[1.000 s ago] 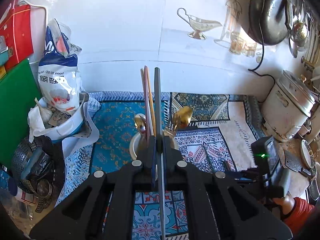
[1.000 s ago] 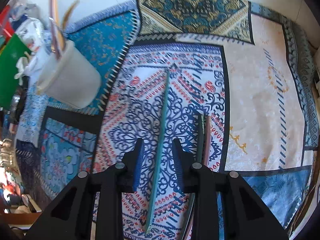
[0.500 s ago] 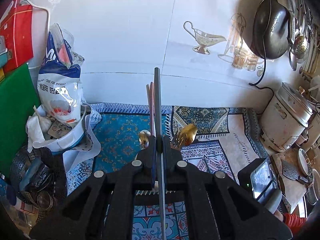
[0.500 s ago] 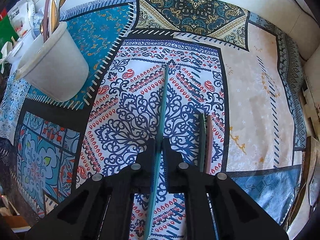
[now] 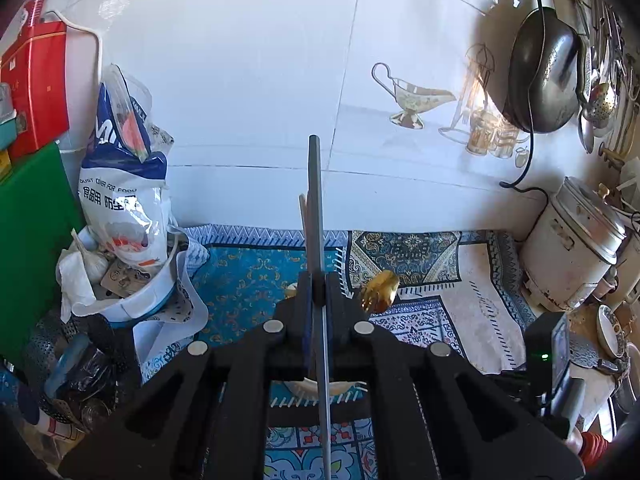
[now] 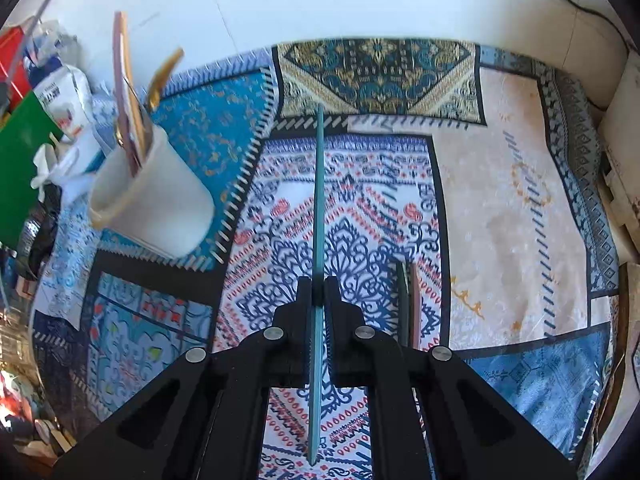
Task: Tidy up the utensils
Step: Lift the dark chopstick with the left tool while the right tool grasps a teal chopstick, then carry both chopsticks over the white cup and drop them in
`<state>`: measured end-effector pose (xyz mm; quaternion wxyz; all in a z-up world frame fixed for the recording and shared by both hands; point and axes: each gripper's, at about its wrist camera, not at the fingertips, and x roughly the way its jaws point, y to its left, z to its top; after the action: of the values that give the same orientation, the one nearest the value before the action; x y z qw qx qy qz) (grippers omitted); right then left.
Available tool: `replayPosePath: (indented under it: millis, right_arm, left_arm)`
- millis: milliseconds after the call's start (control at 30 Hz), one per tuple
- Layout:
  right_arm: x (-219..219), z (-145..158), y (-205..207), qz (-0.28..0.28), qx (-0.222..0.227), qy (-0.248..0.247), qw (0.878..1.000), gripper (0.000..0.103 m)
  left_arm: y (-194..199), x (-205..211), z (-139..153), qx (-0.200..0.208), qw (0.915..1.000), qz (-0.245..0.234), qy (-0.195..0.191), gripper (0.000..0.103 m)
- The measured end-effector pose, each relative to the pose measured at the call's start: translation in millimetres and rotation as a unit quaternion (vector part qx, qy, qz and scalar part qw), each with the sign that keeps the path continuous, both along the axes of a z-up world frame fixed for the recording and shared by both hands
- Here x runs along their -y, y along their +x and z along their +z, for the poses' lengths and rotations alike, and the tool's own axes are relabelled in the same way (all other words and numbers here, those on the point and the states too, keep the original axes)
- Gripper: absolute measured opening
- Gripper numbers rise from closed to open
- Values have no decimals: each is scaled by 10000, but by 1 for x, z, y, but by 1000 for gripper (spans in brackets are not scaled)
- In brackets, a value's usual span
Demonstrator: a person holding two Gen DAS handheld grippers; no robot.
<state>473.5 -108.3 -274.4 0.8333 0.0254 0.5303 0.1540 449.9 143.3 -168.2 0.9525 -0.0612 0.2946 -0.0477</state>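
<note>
- Along the left edge of the patterned cloth point(image 6: 508, 200): green board point(image 5: 28, 248), printed food bag point(image 5: 124, 200) in a white bowl, dark mesh basket with jars
- At the right end by the tiled wall: white rice cooker point(image 5: 572, 252), dark wok point(image 5: 540, 72) hanging above it
- White cup point(image 6: 156, 204) standing on the blue patch toward the cloth's far left corner, holding pink and wooden sticks and a gold spoon point(image 6: 162, 76) that lean left
- Left gripper point(image 5: 319, 288) clamped on a grey chopstick point(image 5: 314, 184), upright, tip toward the wall, just over the cup and hiding most of it
- Right gripper point(image 6: 319, 292) clamped on a teal chopstick point(image 6: 319, 184), long axis running toward the cloth's far edge, over the middle panel
- Just right of it on the cloth: a dark stick point(image 6: 401, 296) and a reddish stick point(image 6: 416, 300), side by side, parallel to the teal one
</note>
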Motion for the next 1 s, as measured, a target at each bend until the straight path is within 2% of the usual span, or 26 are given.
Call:
replayPosePath:
  millis: [400,700,1000]
  right_arm:
    - [-16,54,3,94,702,475,9964,5]
    - [-30,101,9,268,1362,548,9888,5]
    - [-40,138,14,475,1710,567,9825,1]
  left_arm:
    - [14,-10,6,142,9997,140,-114,4]
    - [31,-15,9,317,9991,225,-157,4]
    - [53,-15,11,566,9978,275,-218,4]
